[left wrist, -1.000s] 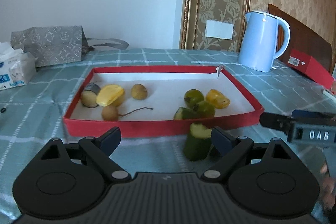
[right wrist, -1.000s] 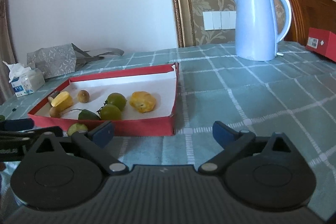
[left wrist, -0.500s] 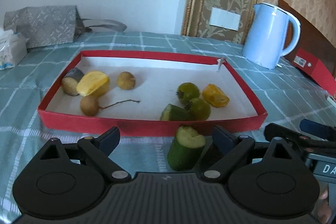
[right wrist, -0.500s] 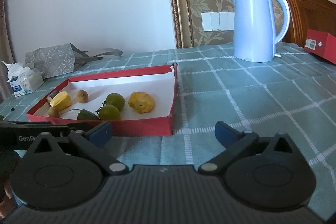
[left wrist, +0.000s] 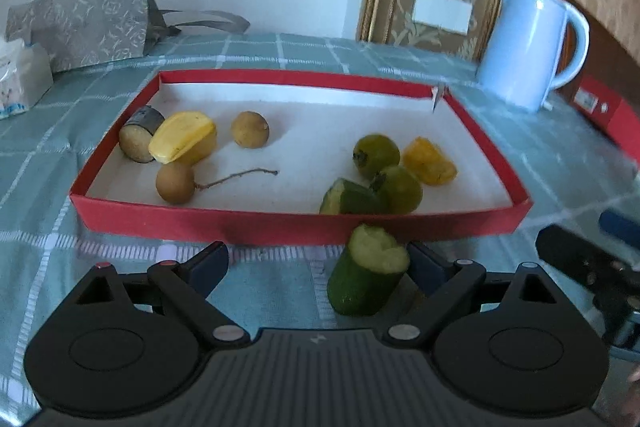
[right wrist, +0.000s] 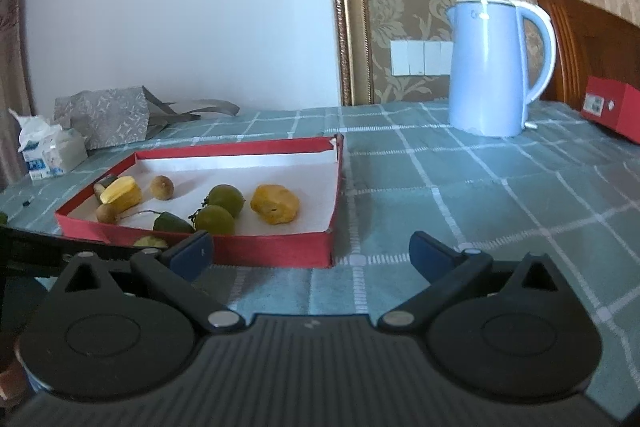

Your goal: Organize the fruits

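1. Now my left tongs [left wrist: 316, 265] gape wide around the cut green fruit [left wrist: 366, 271], standing on the bench outside the red tray's [left wrist: 280, 221] near wall.
2. Next: close, lift it in; right tongs [right wrist: 310, 253] hang open, empty.

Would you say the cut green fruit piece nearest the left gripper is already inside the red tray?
No, the cut green fruit piece stands on the tablecloth outside the red tray.
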The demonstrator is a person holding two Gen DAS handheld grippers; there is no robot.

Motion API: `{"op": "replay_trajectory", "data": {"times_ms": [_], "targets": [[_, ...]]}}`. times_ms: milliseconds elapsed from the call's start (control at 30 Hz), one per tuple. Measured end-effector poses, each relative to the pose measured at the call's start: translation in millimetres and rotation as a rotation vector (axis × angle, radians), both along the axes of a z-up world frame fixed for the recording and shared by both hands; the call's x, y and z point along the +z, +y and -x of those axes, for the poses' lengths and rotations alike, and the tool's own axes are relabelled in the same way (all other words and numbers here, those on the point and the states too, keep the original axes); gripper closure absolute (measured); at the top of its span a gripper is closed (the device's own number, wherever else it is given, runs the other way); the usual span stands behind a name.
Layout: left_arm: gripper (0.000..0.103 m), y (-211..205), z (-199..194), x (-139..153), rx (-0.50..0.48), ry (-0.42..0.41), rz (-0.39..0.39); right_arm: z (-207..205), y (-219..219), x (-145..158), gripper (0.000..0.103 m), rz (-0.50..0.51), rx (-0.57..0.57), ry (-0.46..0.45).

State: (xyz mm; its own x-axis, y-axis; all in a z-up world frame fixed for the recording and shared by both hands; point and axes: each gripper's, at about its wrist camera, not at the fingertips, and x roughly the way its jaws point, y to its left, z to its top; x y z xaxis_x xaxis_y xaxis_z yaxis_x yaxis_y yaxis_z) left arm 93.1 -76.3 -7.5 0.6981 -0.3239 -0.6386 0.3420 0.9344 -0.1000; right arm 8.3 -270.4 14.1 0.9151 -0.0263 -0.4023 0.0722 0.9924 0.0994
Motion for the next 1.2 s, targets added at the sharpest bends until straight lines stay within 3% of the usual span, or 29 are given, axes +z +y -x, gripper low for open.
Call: {"op": "replay_trajectory", "data": {"times_ms": [333,500,633,667,733,767,800,1100,1167,1200], "targets": [[0.007,22,15,0,-0.023,-0.083,-0.085,6,24,-2,0.000,0.130,0.086,-0.013],[0.008,21,16,0,-0.055,-0.128,-0.138,9,34,-4,0.000,0.147,0.209,0.011],[0.009,5,17,-4,-0.097,-0.209,-0.241,17,44,-7,0.000,0.218,0.225,-0.018],[0.010,3,18,-5,-0.093,-0.220,-0.258,17,44,-7,0.000,0.219,0.228,-0.012],[0.025,2,20,-6,-0.112,-0.230,-0.271,14,41,-6,0.000,0.194,0.228,-0.003],[0.042,3,21,-6,-0.134,-0.217,-0.257,13,40,-7,0.000,0.186,0.225,0.002],[0.051,3,20,-6,-0.155,-0.198,-0.241,12,39,-7,0.000,0.179,0.223,0.010],[0.042,4,25,-8,-0.132,-0.214,-0.251,7,32,-11,0.000,0.139,0.198,0.044],[0.044,5,25,-8,-0.127,-0.210,-0.246,7,29,-11,0.000,0.126,0.197,0.046],[0.049,6,25,-8,-0.128,-0.207,-0.242,6,29,-10,0.000,0.124,0.196,0.048]]}}
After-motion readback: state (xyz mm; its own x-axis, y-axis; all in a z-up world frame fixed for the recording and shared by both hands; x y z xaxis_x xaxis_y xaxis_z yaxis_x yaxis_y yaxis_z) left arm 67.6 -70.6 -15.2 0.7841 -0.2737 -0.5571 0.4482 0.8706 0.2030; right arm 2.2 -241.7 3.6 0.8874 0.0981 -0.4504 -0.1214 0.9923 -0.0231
